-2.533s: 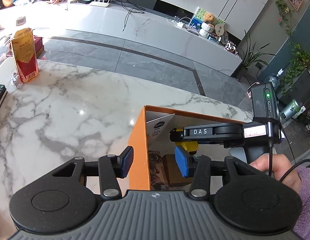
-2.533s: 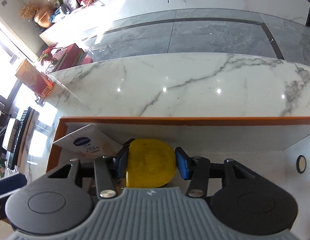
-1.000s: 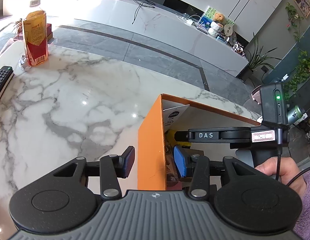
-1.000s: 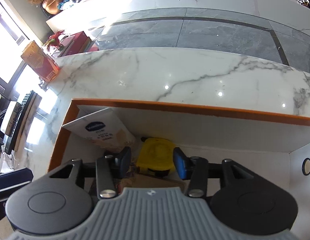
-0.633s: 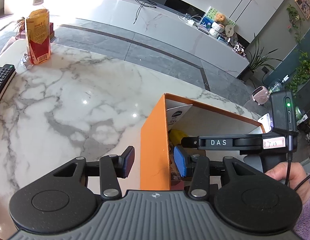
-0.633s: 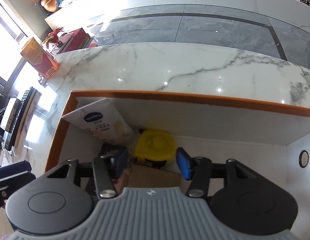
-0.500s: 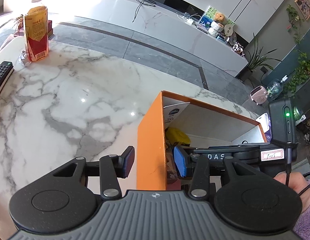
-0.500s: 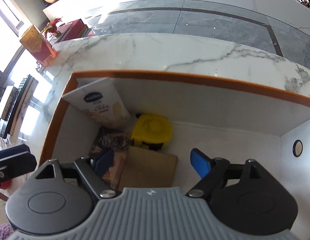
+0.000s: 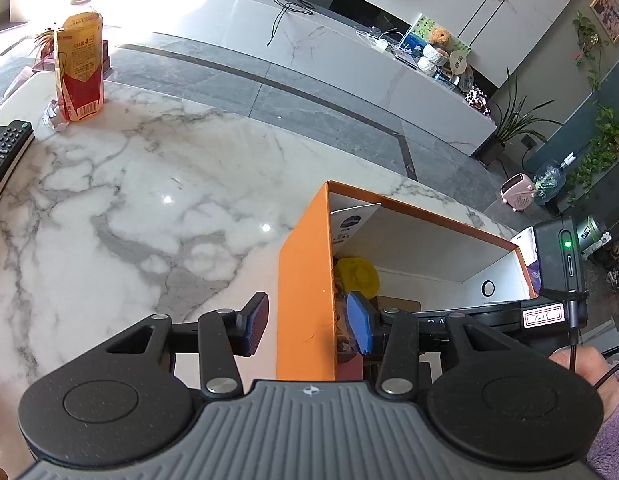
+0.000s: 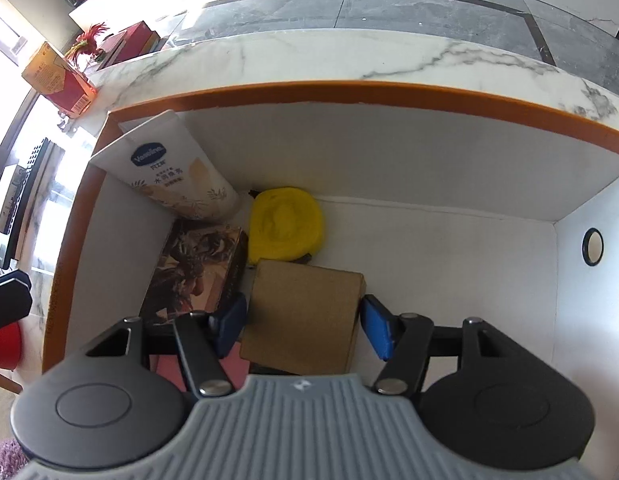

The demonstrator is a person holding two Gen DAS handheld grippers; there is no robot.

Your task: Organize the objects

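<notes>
An orange box [image 9: 305, 280] with a white inside stands on the marble table. My left gripper [image 9: 307, 322] is open, its jaws straddling the box's left wall without pressing it. In the right wrist view the box [image 10: 349, 90] holds a yellow tape measure [image 10: 285, 224], a white Vaseline tube [image 10: 169, 172], a printed card box [image 10: 193, 272] and a brown cardboard box [image 10: 305, 312]. My right gripper [image 10: 303, 330] is open and empty, above the brown box. The tape measure [image 9: 357, 276] also shows in the left wrist view.
A red and yellow drink bottle [image 9: 79, 68] stands at the table's far left with a crumpled wrapper [image 9: 55, 118] beside it. A black remote [image 9: 5, 148] lies at the left edge. The right gripper's body [image 9: 549, 316] hovers over the box.
My right gripper let go of the yellow tape measure inside the box, opened wide and drew back upward. My left gripper stayed astride the box wall.
</notes>
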